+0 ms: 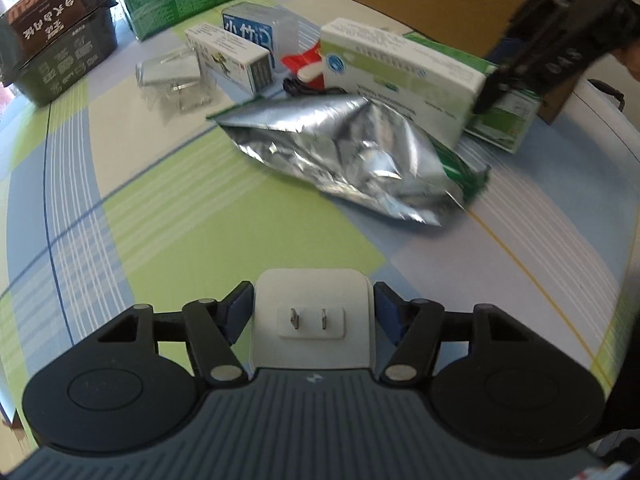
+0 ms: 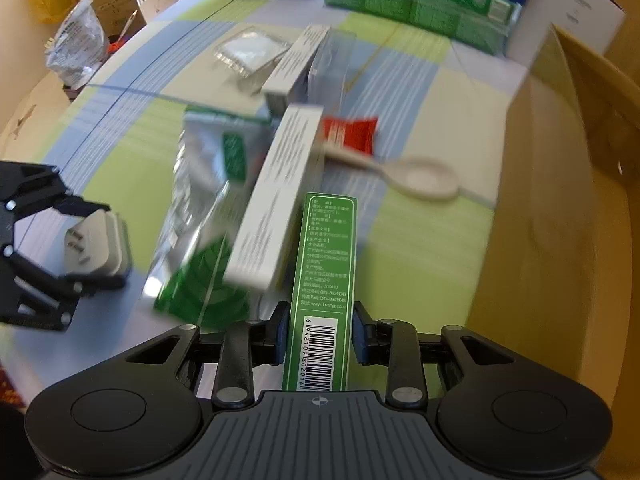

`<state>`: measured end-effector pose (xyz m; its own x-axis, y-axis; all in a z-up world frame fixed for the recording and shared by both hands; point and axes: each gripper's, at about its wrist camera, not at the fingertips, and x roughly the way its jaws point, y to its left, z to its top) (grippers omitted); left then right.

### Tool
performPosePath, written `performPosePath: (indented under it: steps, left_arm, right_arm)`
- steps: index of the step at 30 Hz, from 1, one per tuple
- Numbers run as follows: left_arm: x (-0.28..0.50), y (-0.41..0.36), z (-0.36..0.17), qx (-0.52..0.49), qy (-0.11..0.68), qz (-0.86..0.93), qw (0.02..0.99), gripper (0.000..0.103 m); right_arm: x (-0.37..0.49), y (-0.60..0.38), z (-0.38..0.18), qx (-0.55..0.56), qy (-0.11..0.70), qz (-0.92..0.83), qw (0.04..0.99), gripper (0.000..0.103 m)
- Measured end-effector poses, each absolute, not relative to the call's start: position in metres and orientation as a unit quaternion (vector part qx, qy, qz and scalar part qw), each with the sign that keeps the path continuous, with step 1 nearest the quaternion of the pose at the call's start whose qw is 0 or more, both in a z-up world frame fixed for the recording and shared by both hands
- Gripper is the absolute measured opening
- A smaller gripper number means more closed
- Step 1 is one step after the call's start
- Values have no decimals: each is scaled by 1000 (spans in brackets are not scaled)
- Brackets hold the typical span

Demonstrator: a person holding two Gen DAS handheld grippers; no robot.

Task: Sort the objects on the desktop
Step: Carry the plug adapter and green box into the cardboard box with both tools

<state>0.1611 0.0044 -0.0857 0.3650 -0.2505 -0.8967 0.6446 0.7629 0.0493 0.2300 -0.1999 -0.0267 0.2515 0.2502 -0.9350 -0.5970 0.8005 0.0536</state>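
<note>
Carton (image 2: 560, 184), brown, biggest item, stands at table's right edge in rt wrist view.

Table (image 1: 240, 232) has green/blue/cream plaid cover.

Green packs (image 2: 416, 0) along far edge, dark bin (image 1: 60, 68) w/ printed sides beside them.

Foil bag (image 1: 340, 152), silver w/ green end, crumpled, lies flat mid-table. Long axis runs near-to-far in rt view, green end nearest rt gripper.

White box (image 1: 400, 76) w/ green print leans on bag's side; long axis roughly parallel to bag.

Green box (image 2: 324, 280): slim, held off the table, long axis straight fwd along rt gripper's fingers, barcode end toward camera, far end pointing at the clutter. Rt gripper (image 2: 318, 334) pinching it, blue pads on both long sides.

Small white box (image 1: 230, 58) + blue-label box (image 1: 250, 36) behind, side by side. Clear packet (image 1: 172, 76) just left of them.

Spoon (image 2: 416, 178), cream, bowl toward carton, handle toward red sachet (image 2: 352, 134).

Charger (image 1: 312, 316), white, two prongs facing away from the left camera. Left gripper (image 1: 313, 314) clamped on its sides, above bare table, well apart from pile.
</note>
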Motion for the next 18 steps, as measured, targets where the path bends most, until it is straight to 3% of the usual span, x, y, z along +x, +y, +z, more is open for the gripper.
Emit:
performPosePath:
  steps: [8,18]
  left_arm:
    - [119,5,-85,202,487,-270,806,61]
    - [107,12,-85,183,486,-252,817,68]
  right_arm:
    - [181,-228,-34,-149,564,275,765,29]
    - [185,-216,-38,-163,558,283,763,38]
